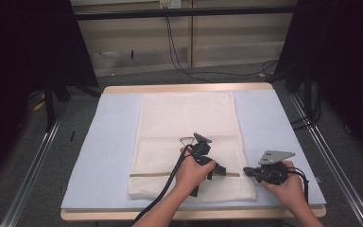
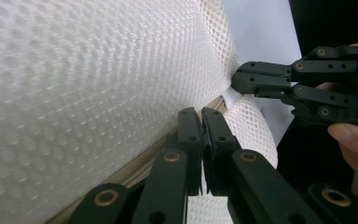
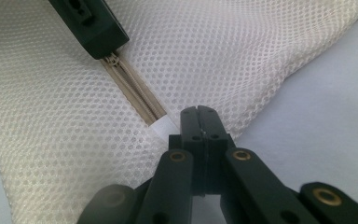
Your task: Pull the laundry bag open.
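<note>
Two tools work on one white mesh bag point(image 1: 189, 142) that lies flat on the pale blue tabletop point(image 1: 108, 156). The bag is a tall rectangle of fine honeycomb netting, soft and slightly rumpled near its front edge. A beige zipper point(image 1: 170, 174) runs straight across the bag close to that front edge; the right gripper view shows its coil teeth point(image 3: 137, 95) closed and ending in a small white fabric tab point(image 3: 165, 127).

Left tool point(image 1: 217, 170): jaws clenched. In the high view its tip sits on the zipper line right of the bag's middle; in the right gripper view it rests at the zipper, though whether it pinches the slider cannot be told. Right tool point(image 1: 248, 171): jaws clenched at the bag's right edge, where the left gripper view shows its tip point(image 2: 242, 80) meeting the mesh and white tab; the mesh puckers there.

Contents of the bag: cannot tell, it lies flat.

Edges: the bag's front edge lies near the tabletop's front edge. Bare blue surface lies on both sides of the bag, wider on the left. A wooden rim point(image 1: 189, 88) shows at the far side.
</note>
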Motion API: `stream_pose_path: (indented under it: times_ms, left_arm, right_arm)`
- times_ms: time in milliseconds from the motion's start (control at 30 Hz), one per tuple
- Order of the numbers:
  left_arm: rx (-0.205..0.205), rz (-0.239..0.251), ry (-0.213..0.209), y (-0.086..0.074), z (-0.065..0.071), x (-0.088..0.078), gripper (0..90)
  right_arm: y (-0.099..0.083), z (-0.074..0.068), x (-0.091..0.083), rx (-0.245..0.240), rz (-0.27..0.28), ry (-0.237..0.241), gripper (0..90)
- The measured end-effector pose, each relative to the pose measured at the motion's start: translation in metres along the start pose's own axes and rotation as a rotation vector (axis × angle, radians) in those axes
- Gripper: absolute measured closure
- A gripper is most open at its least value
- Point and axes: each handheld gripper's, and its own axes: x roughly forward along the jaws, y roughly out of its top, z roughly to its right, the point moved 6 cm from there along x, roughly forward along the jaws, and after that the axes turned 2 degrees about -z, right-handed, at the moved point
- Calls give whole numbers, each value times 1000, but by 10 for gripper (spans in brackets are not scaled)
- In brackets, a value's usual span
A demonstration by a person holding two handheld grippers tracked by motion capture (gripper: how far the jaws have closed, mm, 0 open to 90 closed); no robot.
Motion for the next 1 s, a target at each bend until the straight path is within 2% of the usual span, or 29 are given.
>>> stream_pose_path:
  times_ms: [33, 100, 267, 333, 400, 433, 467, 600, 667, 733, 800, 833, 867, 900, 933, 1000]
  left_arm:
    - [-8, -5, -15, 0, 0, 0, 875]
    - [-1, -7, -5, -1, -2, -2, 875]
    - [-13, -2, -13, -2, -3, -4, 875]
    - [-3, -3, -1, -3, -5, -7, 875]
    - [-9, 3, -2, -4, -6, -9, 875]
    - [-15, 1, -18, -4, -6, -10, 875]
    - [-7, 3, -4, -5, -9, -12, 875]
    - [-16, 1, -16, -7, -13, -17, 875]
    - [-28, 14, -6, -8, -14, -20, 876]
    - [-19, 13, -1, -9, -18, -24, 875]
    - [-28, 14, -13, -10, -20, -27, 875]
    - [-30, 23, 0, -10, -21, -29, 875]
    - [-30, 17, -12, -11, -22, -31, 875]
    - [-30, 23, -1, -11, -23, -32, 876]
    - [-36, 23, -14, -12, -24, -33, 875]
    - [-33, 27, -12, -13, -26, -36, 876]
  right_arm:
    - [0, 0, 0, 1, 1, 0, 900]
    - [0, 0, 0, 2, 1, 3, 900]
    - [0, 0, 0, 5, 1, 4, 900]
    - [0, 0, 0, 4, 1, 4, 900]
    - [0, 0, 0, 3, 1, 2, 900]
    - [0, 0, 0, 1, 1, 2, 900]
    - [0, 0, 0, 3, 0, 3, 900]
    - [0, 0, 0, 2, 0, 1, 900]
    - [0, 0, 0, 4, 0, 2, 900]
    - [0, 0, 0, 3, -2, 1, 900]
    - [0, 0, 0, 2, -1, 1, 900]
    - [0, 0, 0, 2, -1, 0, 900]
    - [0, 0, 0, 2, -1, 1, 900]
    - [0, 0, 0, 2, -1, 2, 900]
    - [0, 0, 0, 3, -1, 1, 900]
    - [0, 0, 0, 2, -1, 0, 900]
